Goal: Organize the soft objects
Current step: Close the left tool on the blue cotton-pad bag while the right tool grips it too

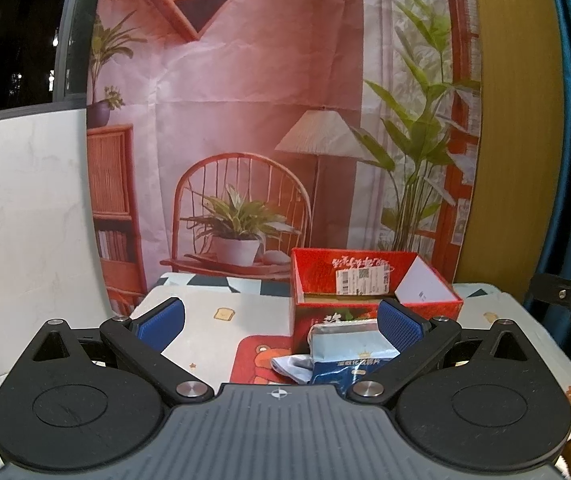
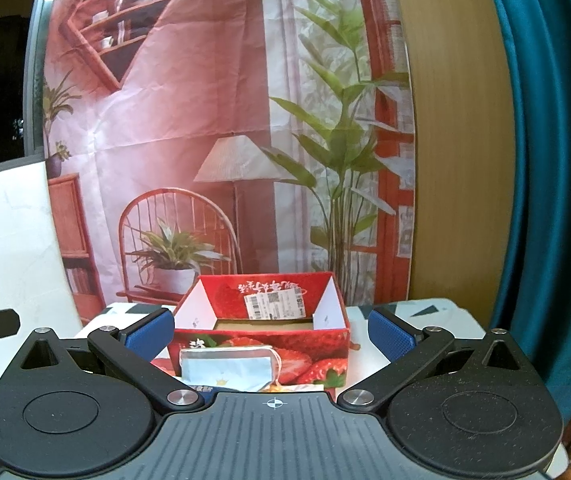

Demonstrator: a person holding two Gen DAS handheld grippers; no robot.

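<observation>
A red strawberry-print box [image 1: 373, 280] stands open on the table, also in the right wrist view [image 2: 261, 344]. In front of it lies a light-blue soft pack [image 1: 349, 346] with a crumpled pale cloth [image 1: 291, 366] beside it; the pack also shows in the right wrist view [image 2: 227, 368]. My left gripper [image 1: 281, 322] is open and empty, its right pad [image 1: 399, 326] just over the pack. My right gripper [image 2: 271, 332] is open and empty, with the box and pack between and beyond its fingers.
A patterned tablecloth [image 1: 213, 320] with a red bear mat [image 1: 257, 360] covers the table. A printed room backdrop [image 1: 245, 120] hangs behind. A white panel [image 1: 25, 220] is at left, a teal curtain [image 2: 545, 160] at right.
</observation>
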